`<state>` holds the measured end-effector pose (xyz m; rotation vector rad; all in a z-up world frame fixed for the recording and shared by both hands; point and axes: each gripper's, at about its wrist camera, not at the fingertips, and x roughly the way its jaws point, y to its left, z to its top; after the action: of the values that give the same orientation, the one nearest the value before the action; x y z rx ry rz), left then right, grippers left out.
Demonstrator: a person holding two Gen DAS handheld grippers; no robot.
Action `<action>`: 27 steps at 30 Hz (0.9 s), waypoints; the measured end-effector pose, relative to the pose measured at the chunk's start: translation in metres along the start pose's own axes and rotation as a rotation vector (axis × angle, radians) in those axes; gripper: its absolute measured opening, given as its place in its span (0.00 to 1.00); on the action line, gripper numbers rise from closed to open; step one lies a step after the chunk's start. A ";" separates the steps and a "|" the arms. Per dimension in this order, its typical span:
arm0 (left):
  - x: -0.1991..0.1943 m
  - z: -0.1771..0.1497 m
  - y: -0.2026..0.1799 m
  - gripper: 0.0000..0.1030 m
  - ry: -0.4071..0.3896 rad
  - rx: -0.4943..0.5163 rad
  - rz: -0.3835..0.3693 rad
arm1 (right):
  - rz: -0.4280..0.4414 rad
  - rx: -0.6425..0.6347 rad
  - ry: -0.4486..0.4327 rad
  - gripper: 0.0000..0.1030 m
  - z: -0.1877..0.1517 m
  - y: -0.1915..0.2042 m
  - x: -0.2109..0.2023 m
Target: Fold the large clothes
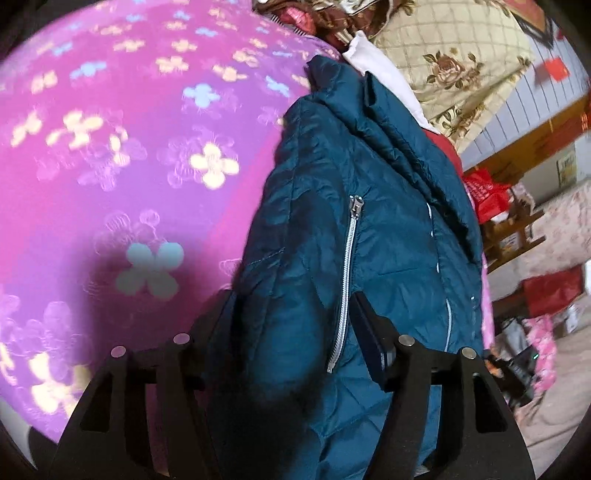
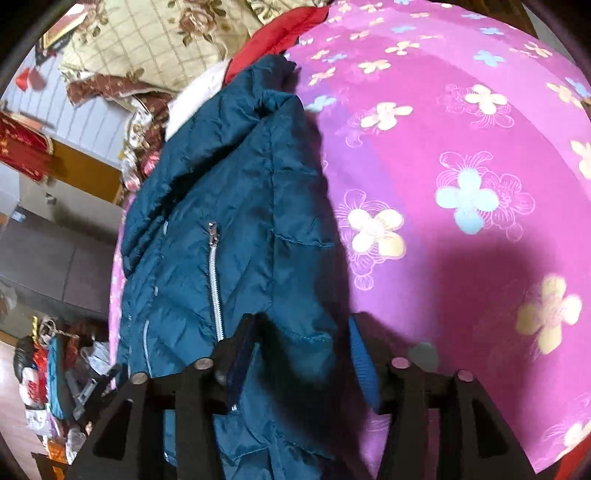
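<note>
A teal quilted jacket (image 1: 354, 206) with a silver pocket zipper lies bunched along the edge of a bed with a purple flowered sheet (image 1: 122, 155). My left gripper (image 1: 295, 310) has its jaws apart with jacket fabric lying between them. In the right wrist view the same jacket (image 2: 229, 206) lies on the sheet (image 2: 461, 166). My right gripper (image 2: 303, 332) also has its jaws apart around a fold of the jacket. I cannot tell whether either gripper pinches the fabric.
A cream rose-patterned quilt (image 1: 454, 62), a white cloth (image 1: 384, 74) and a red cloth (image 2: 280, 33) are piled at the bed's far end. Past the bed edge, the floor holds red bags (image 1: 487, 192), a wooden stand and clutter (image 2: 55, 369).
</note>
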<state>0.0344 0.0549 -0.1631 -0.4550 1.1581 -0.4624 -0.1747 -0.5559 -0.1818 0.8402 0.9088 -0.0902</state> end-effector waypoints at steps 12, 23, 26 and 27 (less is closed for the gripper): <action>-0.014 -0.029 0.004 0.61 0.047 -0.013 -0.161 | 0.134 0.034 0.041 0.63 -0.033 0.000 -0.002; -0.034 -0.066 0.013 0.61 0.041 -0.015 -0.213 | 0.196 0.033 0.055 0.63 -0.069 -0.009 -0.015; -0.032 -0.074 0.008 0.61 0.047 0.004 -0.235 | 0.202 0.003 0.062 0.63 -0.079 -0.003 -0.014; -0.031 -0.076 0.005 0.61 0.053 0.011 -0.241 | 0.203 -0.005 0.061 0.63 -0.081 -0.002 -0.014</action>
<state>-0.0461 0.0691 -0.1680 -0.5784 1.1560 -0.6927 -0.2378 -0.5059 -0.1996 0.9302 0.8755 0.1149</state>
